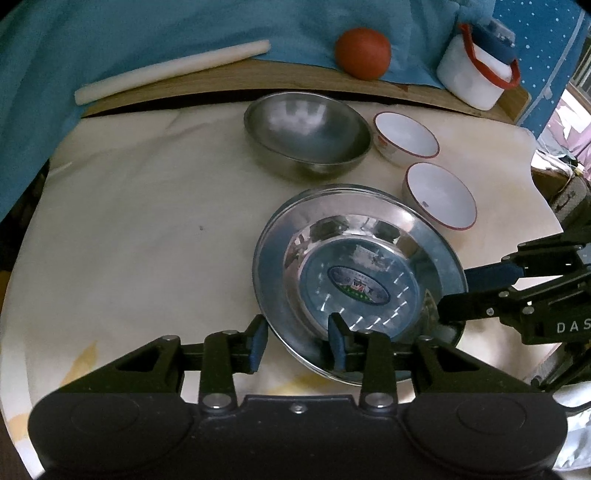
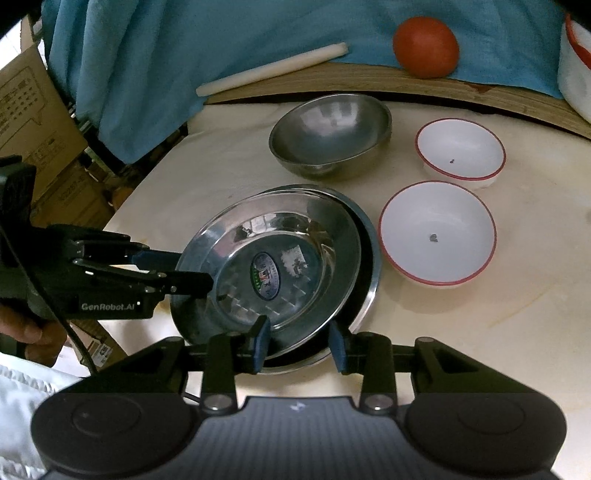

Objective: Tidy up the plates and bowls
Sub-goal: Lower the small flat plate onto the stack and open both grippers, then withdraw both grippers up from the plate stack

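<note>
A shiny steel plate (image 1: 356,280) with an oval sticker lies tilted on top of a second steel plate (image 2: 369,258) on the cream table. My left gripper (image 1: 297,341) is open, its two fingers straddling the top plate's near-left rim; it also shows in the right wrist view (image 2: 192,273). My right gripper (image 2: 301,343) is open with its fingers straddling the plates' near rim; in the left wrist view it (image 1: 465,291) reaches in from the right. Behind stand a steel bowl (image 1: 306,134) and two white red-rimmed bowls (image 1: 406,136) (image 1: 439,195).
A wooden board (image 1: 229,79) at the table's back edge carries a white rolling pin (image 1: 170,70), a tomato (image 1: 363,52) and a white lidded pot (image 1: 476,70). Blue cloth (image 1: 147,29) hangs behind. Cardboard boxes (image 2: 40,110) stand left of the table.
</note>
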`<state>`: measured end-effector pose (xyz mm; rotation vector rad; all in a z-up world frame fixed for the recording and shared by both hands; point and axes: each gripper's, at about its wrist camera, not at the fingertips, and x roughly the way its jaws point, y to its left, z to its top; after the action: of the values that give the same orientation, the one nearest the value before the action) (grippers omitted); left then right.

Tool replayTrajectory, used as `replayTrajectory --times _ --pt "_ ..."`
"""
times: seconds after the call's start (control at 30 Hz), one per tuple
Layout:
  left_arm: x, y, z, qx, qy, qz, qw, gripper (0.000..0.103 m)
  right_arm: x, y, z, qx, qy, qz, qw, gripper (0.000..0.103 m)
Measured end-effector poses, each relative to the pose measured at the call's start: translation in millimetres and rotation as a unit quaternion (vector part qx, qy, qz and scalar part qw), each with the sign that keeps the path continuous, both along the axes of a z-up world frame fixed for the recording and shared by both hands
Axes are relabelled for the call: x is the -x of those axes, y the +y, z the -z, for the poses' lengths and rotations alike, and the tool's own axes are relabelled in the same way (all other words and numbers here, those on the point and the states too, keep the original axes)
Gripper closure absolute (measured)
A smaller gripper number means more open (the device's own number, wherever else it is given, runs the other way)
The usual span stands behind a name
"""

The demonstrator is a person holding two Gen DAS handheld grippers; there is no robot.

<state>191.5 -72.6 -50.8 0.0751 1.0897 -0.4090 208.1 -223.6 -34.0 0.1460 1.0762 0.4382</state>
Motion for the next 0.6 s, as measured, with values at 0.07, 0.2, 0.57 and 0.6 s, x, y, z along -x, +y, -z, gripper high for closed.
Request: replayTrajectory --times 0.07,0.2,0.57,0.6 --pt "-1 1 1 0.000 0.001 0.001 1.0000 0.065 1 1 -1 0.000 0.000 0.005 1.000 0.063" --pt "-2 1 1 0.002 0.000 0.002 1.0000 0.064 2 1 -2 0.003 -0.003 0.014 1.000 0.054" --pt "-5 10 -8 0.013 -0.026 0.000 0.9996 0.028 5 -4 -5 0.001 -0.009 0.042 0.999 0.031" --pt "-6 12 -10 0.015 -0.030 -0.002 0.9994 0.025 6 -4 -5 0.001 -0.010 0.045 0.999 0.026"
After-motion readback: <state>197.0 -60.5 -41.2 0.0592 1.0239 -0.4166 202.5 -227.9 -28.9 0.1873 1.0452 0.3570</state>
